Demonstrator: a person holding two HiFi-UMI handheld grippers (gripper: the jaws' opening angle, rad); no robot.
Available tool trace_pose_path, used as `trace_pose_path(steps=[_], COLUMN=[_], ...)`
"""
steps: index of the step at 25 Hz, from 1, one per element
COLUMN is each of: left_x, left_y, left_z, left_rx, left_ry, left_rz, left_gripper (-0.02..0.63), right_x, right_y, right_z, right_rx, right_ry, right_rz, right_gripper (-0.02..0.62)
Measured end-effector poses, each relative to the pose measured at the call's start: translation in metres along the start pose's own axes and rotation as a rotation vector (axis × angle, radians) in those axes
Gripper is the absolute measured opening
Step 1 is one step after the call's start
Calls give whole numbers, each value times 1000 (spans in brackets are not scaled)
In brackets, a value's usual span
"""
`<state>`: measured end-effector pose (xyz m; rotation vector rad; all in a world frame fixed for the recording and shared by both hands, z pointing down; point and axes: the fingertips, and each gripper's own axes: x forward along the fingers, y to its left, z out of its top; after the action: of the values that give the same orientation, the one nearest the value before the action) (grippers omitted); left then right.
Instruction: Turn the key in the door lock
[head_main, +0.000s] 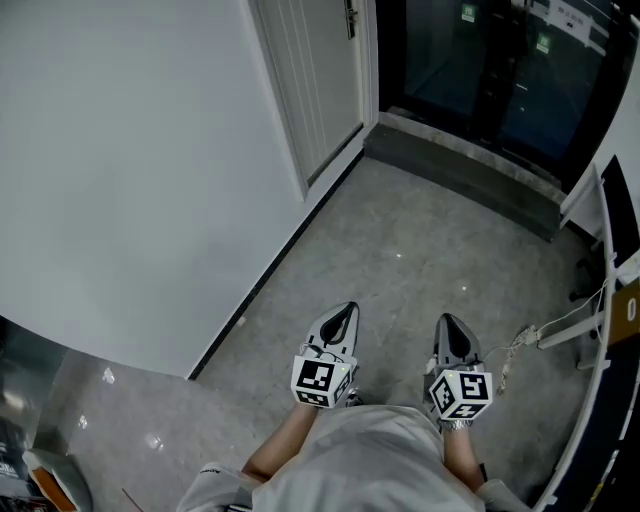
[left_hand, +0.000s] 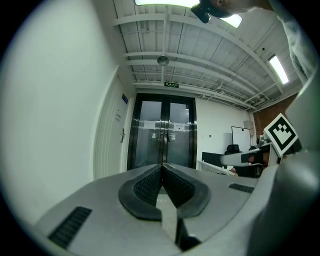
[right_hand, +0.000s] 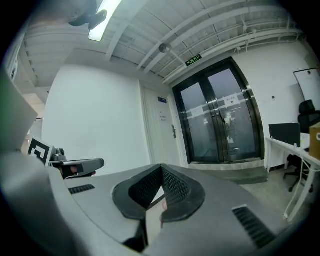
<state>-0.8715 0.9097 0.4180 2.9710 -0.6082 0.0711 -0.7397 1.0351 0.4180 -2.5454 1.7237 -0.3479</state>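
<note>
The left gripper (head_main: 347, 312) has its jaws pressed together and holds nothing. The right gripper (head_main: 448, 322) beside it is closed and empty too. Both hang over the grey floor (head_main: 420, 250). The white door (head_main: 315, 80) stands well ahead on the left, and the key at its handle (head_main: 350, 18) is too small to see.

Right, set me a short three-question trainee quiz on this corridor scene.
1. True or false: the right tongs grip a key.
2. In the head view, the white door lies: A) ahead, at the left; B) ahead, at the right; C) under the tongs.
3. In the left gripper view, what stands at the corridor's far end?

Key: 1. False, they are shut and empty. 2. A. 3. Glass double doors.
</note>
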Motion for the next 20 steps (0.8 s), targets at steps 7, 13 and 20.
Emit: trace_pose_path(steps=[7, 13, 20], left_x=[27, 65, 138], left_y=[26, 57, 79], left_z=[-6, -15, 0], left_rx=[-16, -20, -12], left_ry=[12, 34, 31], left_rz=[44, 76, 125], left_gripper=[9, 8, 9], right_x=[38, 93, 169], right_y=[-12, -26, -59], right_z=[-1, -2, 19], right_rx=[13, 36, 36], right_ry=[13, 26, 31], right_rz=[15, 30, 73], right_gripper=[-11, -11, -11])
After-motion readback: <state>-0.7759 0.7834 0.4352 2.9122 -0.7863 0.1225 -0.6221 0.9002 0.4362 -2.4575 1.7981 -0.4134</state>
